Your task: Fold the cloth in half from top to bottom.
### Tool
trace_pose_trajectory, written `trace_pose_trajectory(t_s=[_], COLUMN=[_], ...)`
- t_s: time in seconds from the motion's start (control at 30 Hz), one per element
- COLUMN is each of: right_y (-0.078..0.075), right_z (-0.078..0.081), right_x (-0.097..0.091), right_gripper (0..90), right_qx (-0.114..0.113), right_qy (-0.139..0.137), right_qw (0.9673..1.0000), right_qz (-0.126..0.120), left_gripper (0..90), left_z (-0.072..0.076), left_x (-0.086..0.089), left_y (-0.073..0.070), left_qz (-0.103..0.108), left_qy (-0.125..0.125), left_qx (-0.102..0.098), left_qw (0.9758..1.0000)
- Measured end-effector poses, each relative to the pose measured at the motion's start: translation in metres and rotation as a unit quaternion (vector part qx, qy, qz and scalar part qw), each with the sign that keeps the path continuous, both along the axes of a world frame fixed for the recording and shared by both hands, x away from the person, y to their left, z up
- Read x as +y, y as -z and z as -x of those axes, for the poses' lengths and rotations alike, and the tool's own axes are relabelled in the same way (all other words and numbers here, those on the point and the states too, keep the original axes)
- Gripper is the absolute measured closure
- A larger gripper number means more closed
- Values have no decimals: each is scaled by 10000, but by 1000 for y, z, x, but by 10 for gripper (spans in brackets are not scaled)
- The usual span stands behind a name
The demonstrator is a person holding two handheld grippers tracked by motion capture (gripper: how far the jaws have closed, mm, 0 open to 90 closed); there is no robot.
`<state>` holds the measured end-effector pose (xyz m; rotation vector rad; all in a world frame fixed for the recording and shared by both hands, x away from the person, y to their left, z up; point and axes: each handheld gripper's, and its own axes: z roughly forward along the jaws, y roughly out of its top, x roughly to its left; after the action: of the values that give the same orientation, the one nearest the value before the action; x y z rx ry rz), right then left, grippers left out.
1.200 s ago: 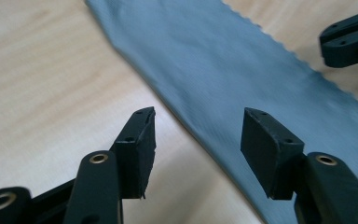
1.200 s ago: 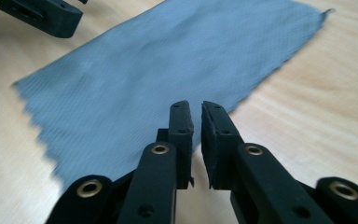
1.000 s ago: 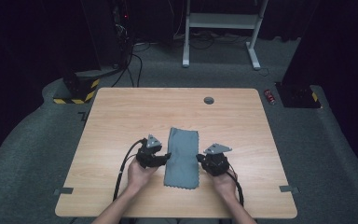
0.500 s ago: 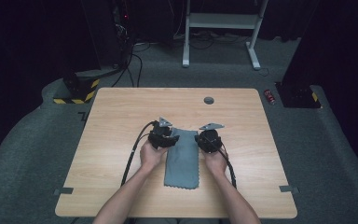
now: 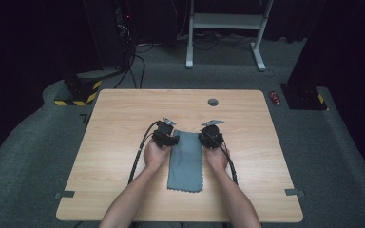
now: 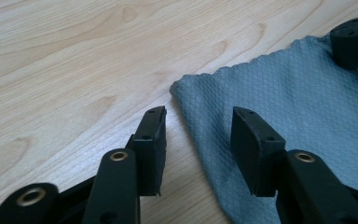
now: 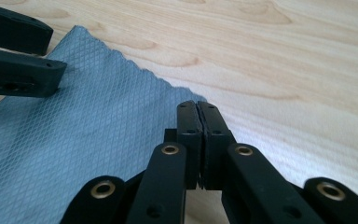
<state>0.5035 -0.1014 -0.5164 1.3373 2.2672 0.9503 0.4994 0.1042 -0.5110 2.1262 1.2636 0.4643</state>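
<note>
A grey-blue cloth (image 5: 186, 161) lies flat on the wooden table (image 5: 119, 118), its long sides running away from me. My left gripper (image 5: 172, 137) is at the cloth's far left corner. In the left gripper view its jaws (image 6: 198, 116) have just been closing and stand apart astride the cloth's edge (image 6: 298, 107), pads not pressing. My right gripper (image 5: 204, 137) is at the far right corner. In the right gripper view its jaws (image 7: 198, 105) are shut, tips at the cloth's corner (image 7: 74, 135), with no fabric seen between them.
A round grommet (image 5: 213, 102) sits in the table near the far edge. On the floor beyond are a red can (image 5: 276, 98), a yellow-black striped base (image 5: 78, 95) and white desk legs (image 5: 223, 28). Cables trail from both grippers along my forearms.
Both hands have slid away from me along the cloth's sides, from its middle to its far corners. The cloth has stayed in place.
</note>
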Motion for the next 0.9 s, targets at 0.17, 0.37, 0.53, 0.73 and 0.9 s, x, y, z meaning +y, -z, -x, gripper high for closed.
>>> trace_pose_trajectory(t_s=[0.17,0.37,0.53,0.73,0.9], right_y=[0,-5,0,3,4], right_z=[0,-2,-5,-5,-3], right_x=[-1,-15,-14,-4,1], right_gripper=[839,772,723,694,690], right_qx=[-16,-54,4,-97,-214], right_qy=[-58,154,231,198,129], right_qw=[10000,9995,9992,9995,9997], right_qz=[-74,-281,-312,-209,16], left_gripper=[558,501,458,457,510], left_z=[-1,-7,-14,-18,-18], left_x=[3,9,11,8,2], left_y=[-2,-6,-1,0,0], left_qz=[-66,152,190,147,-20], left_qy=[-65,-135,-217,-126,34], left_qx=[52,-30,135,113,55], left_qw=[9999,9998,9995,9997,10000])
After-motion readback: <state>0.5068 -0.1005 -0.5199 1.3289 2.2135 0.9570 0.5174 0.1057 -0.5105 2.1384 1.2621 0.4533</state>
